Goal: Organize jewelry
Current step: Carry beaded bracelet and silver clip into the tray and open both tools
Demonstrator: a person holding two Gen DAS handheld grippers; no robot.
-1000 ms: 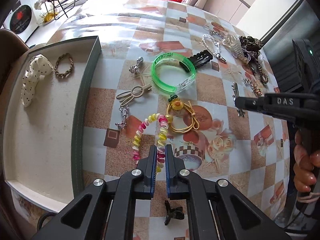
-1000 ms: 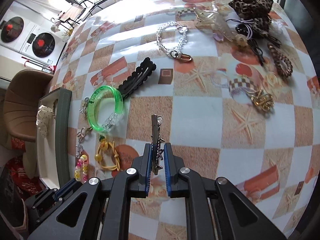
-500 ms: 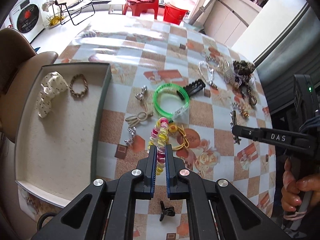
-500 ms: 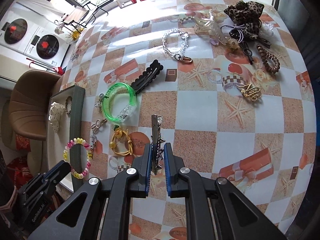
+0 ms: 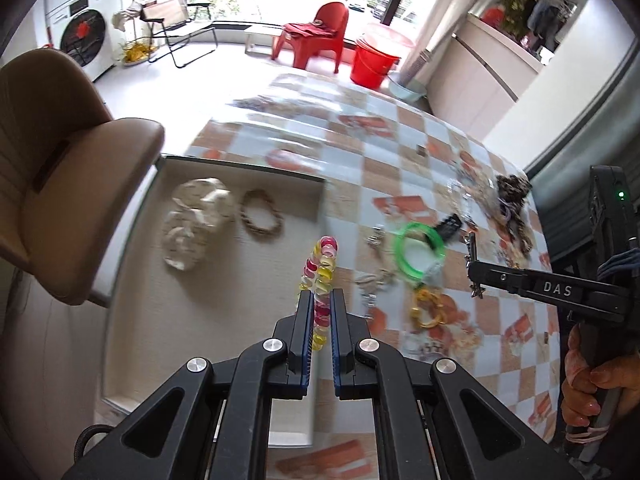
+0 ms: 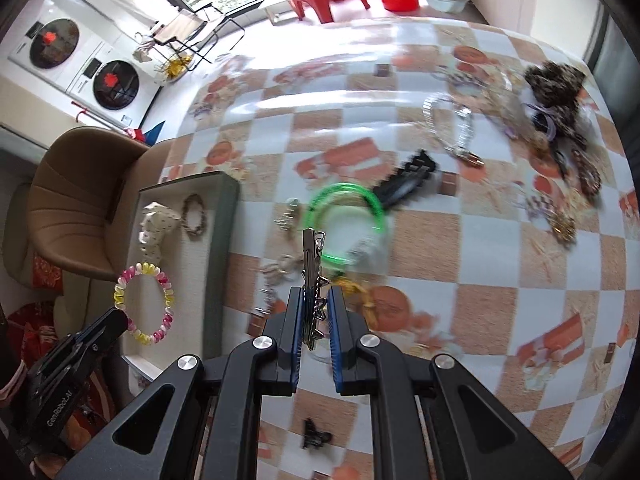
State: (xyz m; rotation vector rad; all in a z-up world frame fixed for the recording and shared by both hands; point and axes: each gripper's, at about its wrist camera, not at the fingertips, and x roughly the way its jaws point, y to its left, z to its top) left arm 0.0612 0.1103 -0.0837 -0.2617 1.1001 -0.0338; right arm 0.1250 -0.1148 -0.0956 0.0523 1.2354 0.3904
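Note:
My left gripper (image 5: 320,300) is shut on a pink and yellow spiral hair tie (image 5: 320,268), held in the air over the right rim of the tray (image 5: 168,320); the tie also shows in the right wrist view (image 6: 144,304). The tray holds a white dotted scrunchie (image 5: 196,220) and a brown bracelet (image 5: 262,216). My right gripper (image 6: 314,308) is shut on a silver hair clip (image 6: 310,268), held above the table near the green bangle (image 6: 344,224). The right gripper also shows in the left wrist view (image 5: 476,268).
Loose jewelry lies on the checked tablecloth: black hair clip (image 6: 404,184), silver chain bracelet (image 6: 448,128), leopard scrunchie (image 6: 556,88), yellow hair tie (image 5: 428,308), small black claw clip (image 6: 314,438). A brown chair (image 5: 60,184) stands left of the tray.
Both grippers rose and swung left. The left one carried the spiral hair tie from the table to over the tray's rim. The right one kept the silver clip.

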